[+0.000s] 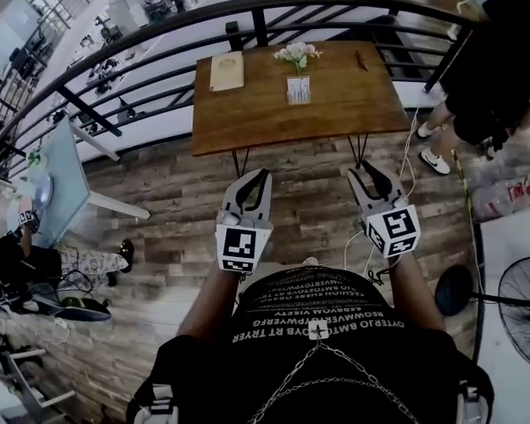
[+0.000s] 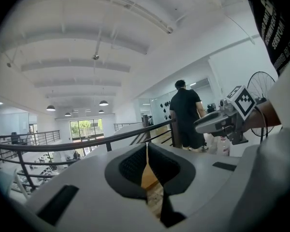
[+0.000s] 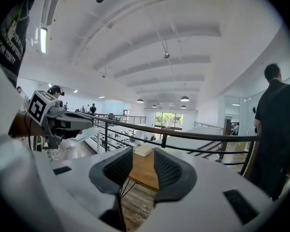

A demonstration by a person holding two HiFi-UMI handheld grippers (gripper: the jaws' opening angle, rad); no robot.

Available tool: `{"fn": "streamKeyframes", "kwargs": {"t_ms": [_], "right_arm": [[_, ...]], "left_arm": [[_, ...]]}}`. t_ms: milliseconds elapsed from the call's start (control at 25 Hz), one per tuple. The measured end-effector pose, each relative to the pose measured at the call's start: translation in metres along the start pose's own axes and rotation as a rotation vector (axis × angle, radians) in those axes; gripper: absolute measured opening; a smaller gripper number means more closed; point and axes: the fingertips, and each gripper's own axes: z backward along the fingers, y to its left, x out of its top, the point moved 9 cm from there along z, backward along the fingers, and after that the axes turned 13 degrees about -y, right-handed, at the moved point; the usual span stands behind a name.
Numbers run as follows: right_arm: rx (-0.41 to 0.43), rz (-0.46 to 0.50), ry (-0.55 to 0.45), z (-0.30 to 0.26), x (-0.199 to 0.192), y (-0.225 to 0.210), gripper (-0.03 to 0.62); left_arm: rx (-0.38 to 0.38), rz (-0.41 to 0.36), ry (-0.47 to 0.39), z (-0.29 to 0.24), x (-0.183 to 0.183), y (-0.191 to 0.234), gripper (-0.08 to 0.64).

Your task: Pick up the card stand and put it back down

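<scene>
The card stand (image 1: 299, 89) stands mid-bench (image 1: 247, 122), well apart from both tongs held over the floor — left tongs (image 1: 261, 179) closed on nothing, right tongs (image 1: 365, 173) parted, empty.

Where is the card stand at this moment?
In the head view, the card stand stands near the middle of the wooden table, just in front of the flowers, with a booklet to its left.

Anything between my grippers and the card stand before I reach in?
Nothing visible. The card stand sits on the wooden table, flowers behind it; only bare tabletop and floor separate it from the left gripper and right gripper.
</scene>
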Motion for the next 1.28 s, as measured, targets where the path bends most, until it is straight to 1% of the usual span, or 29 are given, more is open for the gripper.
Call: {"fn": "streamKeyframes", "kwargs": {"t_ms": [160,280,400,640,800,1000,1120,1280], "right_arm": [[0.014,-0.013,0.005,-0.006,-0.008,-0.017,0.144],[0.003,-0.034,0.001,-0.008,-0.014,-0.028,0.144],[0.009,-0.047,0.006,-0.014,-0.019,-0.035,0.144],[0.007,-0.080,0.027,-0.032,-0.035,-0.040,0.144],[0.006,-0.089,0.039,-0.055,-0.041,-0.042,0.144],[0.025,-0.090,0.053,-0.085,-0.043,-0.038,0.144],[0.032,-0.092,0.070,-0.105,-0.046,-0.037,0.144],[0.037,-0.107,0.091,-0.128,-0.052,-0.039,0.144]], "left_arm": [[0.020,-0.014,0.024,-0.008,-0.003,-0.003,0.035],[0.040,-0.011,0.030,-0.013,-0.004,-0.003,0.035],[0.043,-0.008,0.036,-0.016,-0.004,-0.002,0.035],[0.052,-0.014,0.101,-0.021,-0.019,0.011,0.035],[0.035,-0.016,0.091,-0.042,-0.023,0.027,0.035],[0.000,-0.008,0.074,-0.071,-0.027,0.044,0.035],[-0.020,0.002,0.080,-0.087,-0.035,0.055,0.034],[-0.024,0.015,0.088,-0.109,-0.044,0.074,0.035]]}}
